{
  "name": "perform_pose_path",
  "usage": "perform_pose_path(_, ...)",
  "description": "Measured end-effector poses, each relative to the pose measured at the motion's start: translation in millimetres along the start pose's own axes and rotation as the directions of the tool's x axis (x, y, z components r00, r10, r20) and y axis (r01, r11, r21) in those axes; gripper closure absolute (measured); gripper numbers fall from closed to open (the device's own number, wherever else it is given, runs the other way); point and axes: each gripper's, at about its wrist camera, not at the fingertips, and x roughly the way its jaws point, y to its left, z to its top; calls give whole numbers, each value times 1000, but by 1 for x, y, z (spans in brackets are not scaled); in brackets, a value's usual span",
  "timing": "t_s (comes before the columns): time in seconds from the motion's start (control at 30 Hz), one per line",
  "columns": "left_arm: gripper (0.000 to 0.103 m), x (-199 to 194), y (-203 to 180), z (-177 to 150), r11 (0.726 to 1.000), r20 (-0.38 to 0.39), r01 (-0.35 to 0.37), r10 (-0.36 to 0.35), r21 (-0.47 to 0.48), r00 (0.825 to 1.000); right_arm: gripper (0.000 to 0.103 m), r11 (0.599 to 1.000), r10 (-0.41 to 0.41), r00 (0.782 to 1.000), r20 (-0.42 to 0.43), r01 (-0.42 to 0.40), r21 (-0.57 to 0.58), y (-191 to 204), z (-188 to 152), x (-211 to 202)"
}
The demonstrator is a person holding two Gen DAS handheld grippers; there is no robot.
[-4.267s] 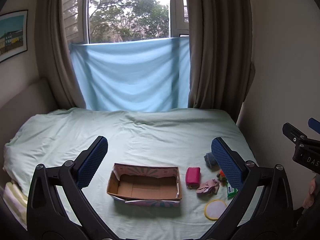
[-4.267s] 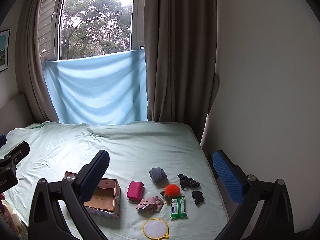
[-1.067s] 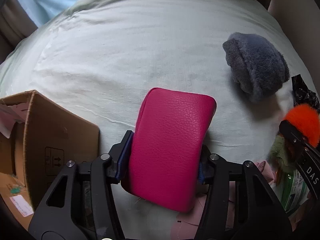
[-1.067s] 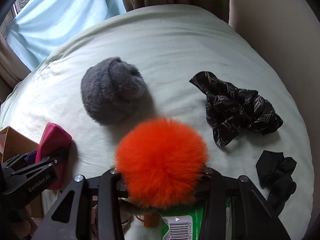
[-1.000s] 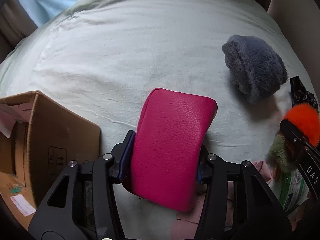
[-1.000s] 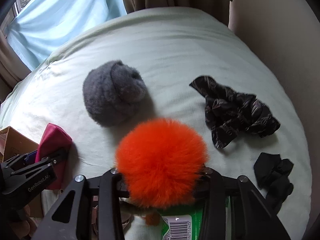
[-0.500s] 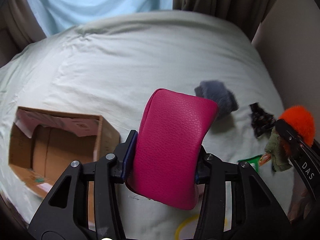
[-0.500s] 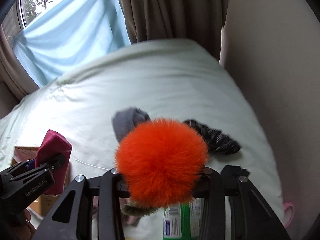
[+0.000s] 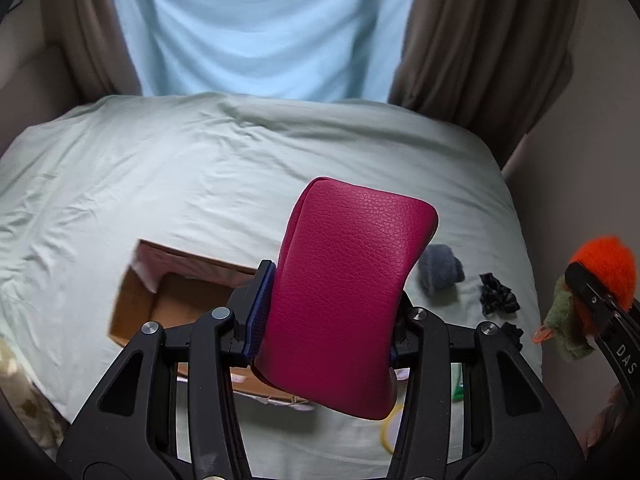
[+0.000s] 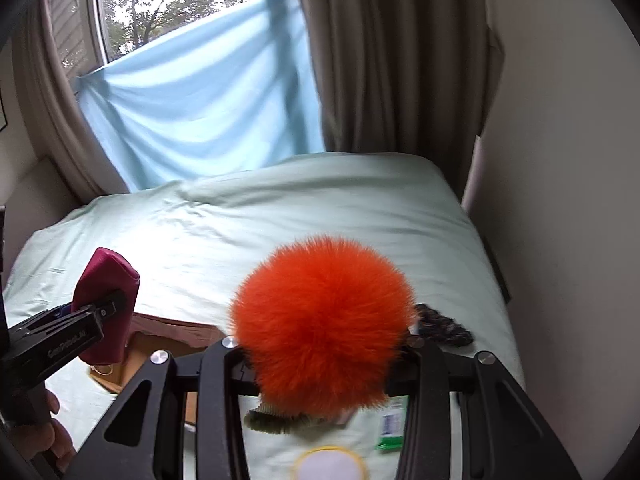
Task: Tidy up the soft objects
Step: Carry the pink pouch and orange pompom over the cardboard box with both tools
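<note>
My left gripper [image 9: 326, 330] is shut on a magenta leather pouch [image 9: 344, 292] and holds it in the air above the bed, over the right end of the open cardboard box [image 9: 176, 300]. My right gripper [image 10: 322, 354] is shut on an orange pom-pom toy [image 10: 322, 330] with an olive knitted part hanging under it, also held above the bed. The left gripper with the pouch [image 10: 106, 306] shows at the left of the right wrist view, with the box [image 10: 160, 344] below it. The pom-pom [image 9: 604, 268] shows at the right edge of the left wrist view.
On the pale green bed sheet [image 9: 200, 184] lie a grey fuzzy item [image 9: 440, 272], a patterned black cloth [image 9: 496, 300], a green wipes pack [image 10: 390, 426] and a round yellow-rimmed pad [image 10: 330, 464]. Curtains and a wall close the far and right sides.
Both grippers closed on their objects and lifted them off the bed. In the last half second they rose further, and the left gripper with the pouch now sits over the box.
</note>
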Motion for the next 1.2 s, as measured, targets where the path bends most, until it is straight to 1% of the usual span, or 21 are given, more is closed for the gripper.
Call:
perform_pose_path(0.13,61,-15,58,12,999,1,-39,39,-11,999,66,999,36,999,-9,-36,-2,45,3,-5)
perform_pose_path(0.23,61,-15,97,14,998,-16,-55,55,-9,998,66,999,50,999,-19,-50,-12,95,-2,-2)
perform_pose_path(0.33,61,-10,141,15,998,-44,-68,68,5,997,66,998,64,997,-46,-64,12,135,-8,7)
perform_pose_path(0.4,61,-2,172,14,997,-67,-72,74,27,995,66,998,66,996,-64,-64,26,155,-16,16)
perform_pose_path(0.53,61,23,217,13,996,-114,-59,66,61,991,66,997,58,992,-112,-53,49,206,-29,45)
perform_pose_path(0.57,61,33,229,12,996,-131,-54,64,77,989,66,997,59,991,-121,-52,56,210,-33,50)
perform_pose_path(0.67,61,60,250,8,993,-169,-49,67,112,983,66,996,59,985,-161,-47,80,233,-44,73)
perform_pose_path(0.8,61,101,271,-1,991,-229,-23,53,130,972,66,995,46,974,-221,-25,97,253,-59,109)
perform_pose_path(0.87,61,118,272,-6,991,-251,-11,45,137,967,66,995,32,966,-258,-7,98,257,-66,129)
perform_pose_path(1.03,62,154,262,-14,986,-298,27,23,163,954,66,992,10,935,-354,37,125,252,-83,177)
perform_pose_path(1.2,62,182,245,-20,980,-343,54,15,189,939,66,991,-20,903,-429,74,110,241,-95,213)
